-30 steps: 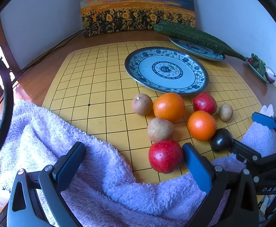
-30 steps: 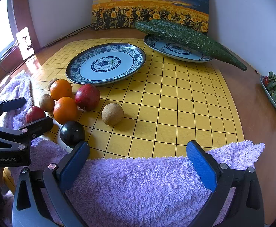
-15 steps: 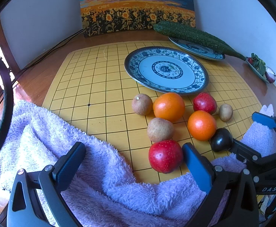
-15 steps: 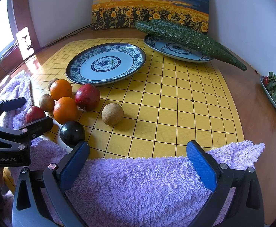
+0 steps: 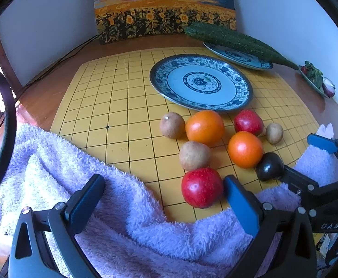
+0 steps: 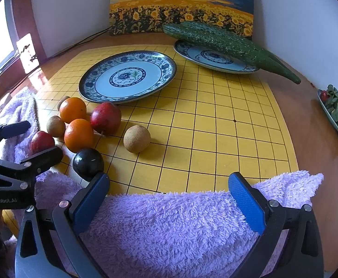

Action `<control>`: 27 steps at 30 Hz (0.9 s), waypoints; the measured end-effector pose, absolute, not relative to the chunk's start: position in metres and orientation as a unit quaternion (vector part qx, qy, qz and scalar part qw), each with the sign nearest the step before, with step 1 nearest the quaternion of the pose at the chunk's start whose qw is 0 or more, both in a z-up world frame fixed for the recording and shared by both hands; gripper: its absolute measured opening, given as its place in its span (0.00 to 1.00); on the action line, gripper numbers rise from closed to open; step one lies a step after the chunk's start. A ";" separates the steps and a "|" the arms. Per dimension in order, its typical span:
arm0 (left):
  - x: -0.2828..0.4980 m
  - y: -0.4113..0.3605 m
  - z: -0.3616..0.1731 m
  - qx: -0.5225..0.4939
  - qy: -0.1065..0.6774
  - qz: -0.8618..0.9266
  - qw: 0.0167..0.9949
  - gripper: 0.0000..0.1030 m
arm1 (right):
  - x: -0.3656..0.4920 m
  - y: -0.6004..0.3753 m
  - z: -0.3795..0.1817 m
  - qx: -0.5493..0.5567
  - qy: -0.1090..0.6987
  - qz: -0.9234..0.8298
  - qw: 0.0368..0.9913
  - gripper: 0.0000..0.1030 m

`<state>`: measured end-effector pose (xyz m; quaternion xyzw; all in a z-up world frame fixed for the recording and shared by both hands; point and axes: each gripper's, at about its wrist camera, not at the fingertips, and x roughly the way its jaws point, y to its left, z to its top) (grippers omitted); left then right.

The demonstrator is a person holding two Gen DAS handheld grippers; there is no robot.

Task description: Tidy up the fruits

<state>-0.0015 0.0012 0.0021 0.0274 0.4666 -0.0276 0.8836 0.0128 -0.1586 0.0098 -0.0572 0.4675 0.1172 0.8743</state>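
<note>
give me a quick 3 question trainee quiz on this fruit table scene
1. True or false: the nearer plate already holds fruit.
2. What lies across the far plate? A) cucumber B) banana C) towel
3. Fill in: the dark plum sits closest to the ____ claw.

Key:
1. False; it is bare, and the oranges and apples sit on the yellow grid board.
2. A
3. Right; beside the right claw, whose jaws are open. The left claw is open too.

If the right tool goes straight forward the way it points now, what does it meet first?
Probably nothing soon. The open right tool hangs over the purple fluffy towel, facing bare squares of the yellow grid board. The brown round kiwi-like fruit lies left of that line; depth is unclear.
</note>
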 end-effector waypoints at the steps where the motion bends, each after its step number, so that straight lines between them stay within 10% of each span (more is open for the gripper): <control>1: -0.002 0.001 0.002 0.028 0.466 -0.028 0.884 1.00 | 0.013 -0.159 0.010 -0.057 0.468 0.118 0.874 1.00; 27: -0.018 0.006 0.018 0.005 0.461 -0.050 0.886 0.61 | 0.011 -0.152 0.020 -0.051 0.466 0.165 0.868 0.61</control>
